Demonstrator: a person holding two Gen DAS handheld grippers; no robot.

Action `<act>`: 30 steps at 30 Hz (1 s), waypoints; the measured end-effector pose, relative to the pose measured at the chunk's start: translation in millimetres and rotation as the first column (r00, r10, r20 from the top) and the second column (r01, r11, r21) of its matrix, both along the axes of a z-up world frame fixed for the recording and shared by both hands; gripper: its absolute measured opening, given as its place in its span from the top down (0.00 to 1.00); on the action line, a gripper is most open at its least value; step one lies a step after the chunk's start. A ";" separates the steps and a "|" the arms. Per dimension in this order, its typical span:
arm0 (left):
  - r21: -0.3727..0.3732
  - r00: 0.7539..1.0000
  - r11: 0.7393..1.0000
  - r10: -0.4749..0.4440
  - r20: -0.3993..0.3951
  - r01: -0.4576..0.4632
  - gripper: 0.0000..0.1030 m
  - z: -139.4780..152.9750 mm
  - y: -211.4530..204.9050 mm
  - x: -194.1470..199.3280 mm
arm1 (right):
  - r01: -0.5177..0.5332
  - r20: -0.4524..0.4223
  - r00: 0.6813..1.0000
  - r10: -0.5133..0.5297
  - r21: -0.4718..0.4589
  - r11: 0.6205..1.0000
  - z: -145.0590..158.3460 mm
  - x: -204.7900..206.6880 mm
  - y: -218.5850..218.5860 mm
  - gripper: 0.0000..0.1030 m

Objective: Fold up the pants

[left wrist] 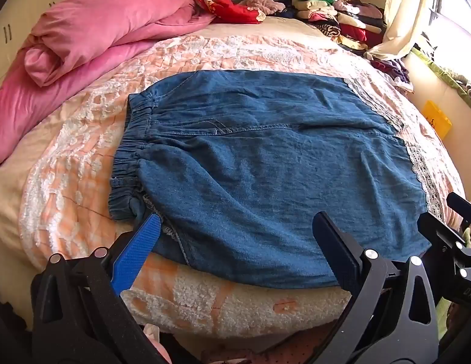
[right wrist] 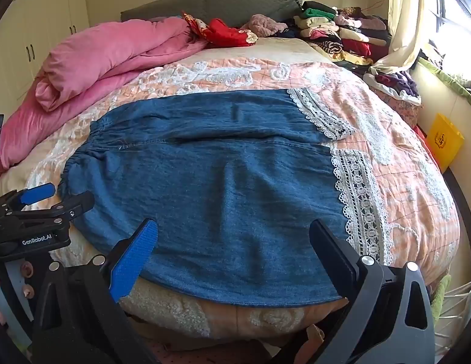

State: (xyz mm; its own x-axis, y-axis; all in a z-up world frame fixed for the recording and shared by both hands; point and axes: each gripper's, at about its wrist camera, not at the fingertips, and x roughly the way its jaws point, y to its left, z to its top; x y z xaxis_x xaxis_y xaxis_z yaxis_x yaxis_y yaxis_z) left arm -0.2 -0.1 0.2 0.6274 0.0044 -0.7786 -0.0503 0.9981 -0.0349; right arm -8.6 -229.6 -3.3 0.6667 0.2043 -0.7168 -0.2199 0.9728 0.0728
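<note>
- The denim pants (left wrist: 265,163) lie spread flat on the bed (left wrist: 205,51), on its peach-and-white quilt (right wrist: 402,163), in the half of the bed nearest the cameras
- Their long axis runs across the bed, parallel to its near edge: the gathered elastic waistband (left wrist: 129,163) points toward the bed's left side, and the two leg ends with white lace trim (right wrist: 357,194) point toward the right side, where the window is
- The legs lie side by side, one toward the headboard, the other along the near edge; its lower border reaches that edge and laps slightly over it
- The left gripper (left wrist: 235,236) hangs above the near edge by the waistband end, tilted down at the cloth; its jaws are spread wide with nothing pinched, and the blue pad (left wrist: 135,254) sits just beside the waistband corner
- The right gripper (right wrist: 232,242) hangs above the near edge further toward the lace end, likewise spread wide and empty, with denim showing in the gap between its fingers
- In the right wrist view the left gripper shows at the left, near the waistband
- A rolled pink duvet (right wrist: 108,60) lies along the bed's far left side, and folded clothes (right wrist: 335,33) are stacked at the far right corner by the grey headboard (right wrist: 235,0)
</note>
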 end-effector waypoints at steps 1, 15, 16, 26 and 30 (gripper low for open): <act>0.002 1.000 1.000 0.000 -0.002 0.000 0.09 -0.2 -0.1 0.2 | 0.002 -0.003 1.000 -0.002 -0.002 1.000 -0.1 0.2 -0.1 0.04; 0.002 1.000 1.000 -0.002 -0.004 0.002 0.09 1.9 0.2 2.2 | -0.006 -0.008 1.000 0.006 0.000 1.000 -0.3 0.2 -1.2 0.04; 0.004 1.000 1.000 -0.002 -0.002 0.002 0.09 1.8 -0.7 1.7 | -0.006 -0.008 1.000 0.006 0.001 1.000 -0.1 1.4 1.2 0.04; 0.007 1.000 1.000 -0.001 -0.003 0.001 0.09 1.2 -1.3 1.1 | -0.006 -0.006 1.000 0.006 -0.001 1.000 0.7 1.5 0.8 0.04; 0.008 1.000 1.000 -0.001 -0.003 0.001 0.09 1.3 -2.2 0.5 | -0.004 -0.007 1.000 0.004 -0.003 1.000 1.0 1.0 1.0 0.04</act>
State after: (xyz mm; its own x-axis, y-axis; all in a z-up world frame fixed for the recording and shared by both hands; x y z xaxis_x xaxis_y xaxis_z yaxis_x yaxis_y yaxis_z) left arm 0.3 -2.3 1.5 0.6249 0.0096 -0.7807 -0.0492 0.9984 -0.0271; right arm -7.5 -228.6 -2.3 0.6606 0.2053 -0.7222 -0.2237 0.9720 0.0717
